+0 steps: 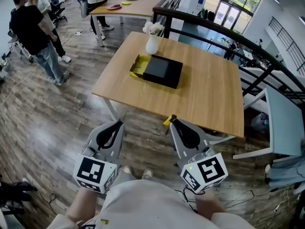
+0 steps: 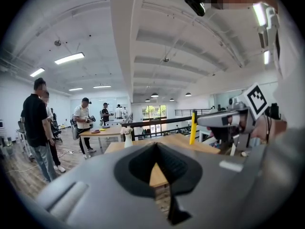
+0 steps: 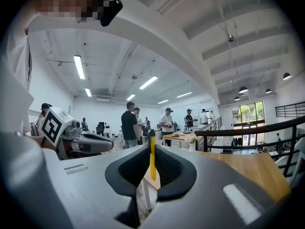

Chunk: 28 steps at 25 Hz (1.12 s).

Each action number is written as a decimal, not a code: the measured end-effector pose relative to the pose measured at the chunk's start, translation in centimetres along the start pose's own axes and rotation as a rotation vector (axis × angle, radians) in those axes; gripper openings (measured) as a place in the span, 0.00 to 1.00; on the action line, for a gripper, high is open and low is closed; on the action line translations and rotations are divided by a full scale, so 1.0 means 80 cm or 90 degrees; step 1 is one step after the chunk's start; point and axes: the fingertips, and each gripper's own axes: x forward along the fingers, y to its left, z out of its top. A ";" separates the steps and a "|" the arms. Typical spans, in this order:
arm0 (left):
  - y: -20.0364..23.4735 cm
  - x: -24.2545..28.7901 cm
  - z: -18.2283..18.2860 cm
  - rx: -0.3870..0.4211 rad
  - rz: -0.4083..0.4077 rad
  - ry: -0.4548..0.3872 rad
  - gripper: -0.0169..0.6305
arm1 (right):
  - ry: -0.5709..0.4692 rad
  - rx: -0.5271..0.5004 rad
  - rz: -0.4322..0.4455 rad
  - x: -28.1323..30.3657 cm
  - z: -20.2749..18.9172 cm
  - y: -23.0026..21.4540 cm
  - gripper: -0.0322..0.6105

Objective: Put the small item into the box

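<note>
A thin yellow stick with a black tip (image 1: 169,120) (image 3: 152,160) stands upright in my right gripper (image 1: 172,121) (image 3: 151,152), which is shut on it. That same stick (image 2: 193,128) shows in the left gripper view too. My left gripper (image 1: 117,123) (image 2: 155,146) is shut with nothing in it. Both hang over the floor just short of the wooden table's (image 1: 209,99) near edge. On the table's far part lies a black box (image 1: 163,71) with an open yellow part (image 1: 137,66) at its left.
A white vase with flowers (image 1: 152,42) (image 2: 127,138) stands just behind the box. A black railing (image 1: 224,32) runs past the table's far side and a chair (image 1: 281,123) stands at right. People (image 1: 35,32) stand at the far left near a second table (image 1: 128,6).
</note>
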 end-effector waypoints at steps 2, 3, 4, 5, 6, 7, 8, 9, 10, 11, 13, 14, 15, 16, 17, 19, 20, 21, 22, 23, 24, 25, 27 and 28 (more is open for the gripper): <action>-0.009 0.003 0.000 0.007 0.001 0.002 0.03 | -0.001 0.007 0.001 -0.005 -0.004 -0.007 0.10; -0.012 0.004 0.000 0.009 0.001 0.002 0.03 | 0.001 0.010 0.001 -0.007 -0.007 -0.010 0.10; -0.014 0.005 0.001 0.010 0.002 0.002 0.03 | 0.002 0.013 0.002 -0.007 -0.009 -0.012 0.10; -0.016 0.005 0.002 0.012 0.004 0.002 0.03 | 0.003 0.015 0.004 -0.008 -0.010 -0.013 0.10; -0.016 0.005 0.003 0.012 0.006 0.001 0.03 | 0.004 0.016 0.007 -0.008 -0.010 -0.014 0.10; -0.016 0.006 0.005 0.012 0.009 0.000 0.03 | 0.004 0.016 0.010 -0.008 -0.011 -0.015 0.10; -0.016 0.006 0.006 0.011 0.013 0.000 0.03 | 0.003 0.017 0.013 -0.007 -0.011 -0.015 0.10; -0.015 0.007 0.005 0.010 0.016 0.000 0.03 | 0.002 0.017 0.016 -0.006 -0.012 -0.016 0.10; -0.013 0.007 0.004 0.009 0.020 0.000 0.03 | 0.002 0.017 0.018 -0.005 -0.013 -0.016 0.10; -0.011 0.008 0.003 0.010 0.023 0.001 0.03 | 0.001 0.017 0.021 -0.003 -0.014 -0.016 0.10; -0.006 0.011 -0.002 0.010 0.028 0.001 0.03 | 0.000 0.015 0.024 0.002 -0.016 -0.016 0.10; -0.003 0.014 -0.004 0.010 0.029 0.002 0.03 | 0.001 0.014 0.024 0.005 -0.018 -0.017 0.10; -0.001 0.017 -0.007 0.010 0.029 0.002 0.03 | 0.002 0.014 0.023 0.008 -0.021 -0.018 0.10; 0.001 0.021 -0.009 0.010 0.029 0.001 0.03 | 0.004 0.015 0.023 0.010 -0.023 -0.020 0.10; 0.003 0.024 -0.010 0.010 0.029 0.000 0.03 | 0.005 0.016 0.023 0.013 -0.025 -0.021 0.10; 0.008 0.030 -0.010 0.009 0.029 -0.002 0.03 | 0.003 0.015 0.023 0.022 -0.027 -0.025 0.10; 0.012 0.035 -0.011 0.008 0.029 -0.002 0.03 | 0.000 0.015 0.022 0.028 -0.026 -0.027 0.10; 0.017 0.040 -0.012 0.010 0.029 -0.003 0.03 | -0.001 0.014 0.021 0.034 -0.026 -0.030 0.10; 0.022 0.045 -0.014 0.013 0.029 -0.003 0.03 | -0.002 0.014 0.020 0.040 -0.026 -0.032 0.10; 0.028 0.051 -0.015 0.014 0.029 -0.003 0.03 | -0.001 0.013 0.020 0.047 -0.026 -0.034 0.10; 0.034 0.057 -0.016 0.014 0.030 -0.003 0.03 | 0.000 0.012 0.021 0.053 -0.027 -0.036 0.10; 0.039 0.063 -0.016 0.014 0.029 -0.003 0.03 | 0.002 0.011 0.021 0.060 -0.027 -0.039 0.10; 0.051 0.077 -0.016 0.014 0.029 -0.004 0.03 | 0.006 0.009 0.019 0.074 -0.027 -0.046 0.10; 0.057 0.084 -0.016 0.014 0.028 -0.003 0.03 | 0.008 0.008 0.017 0.083 -0.027 -0.050 0.10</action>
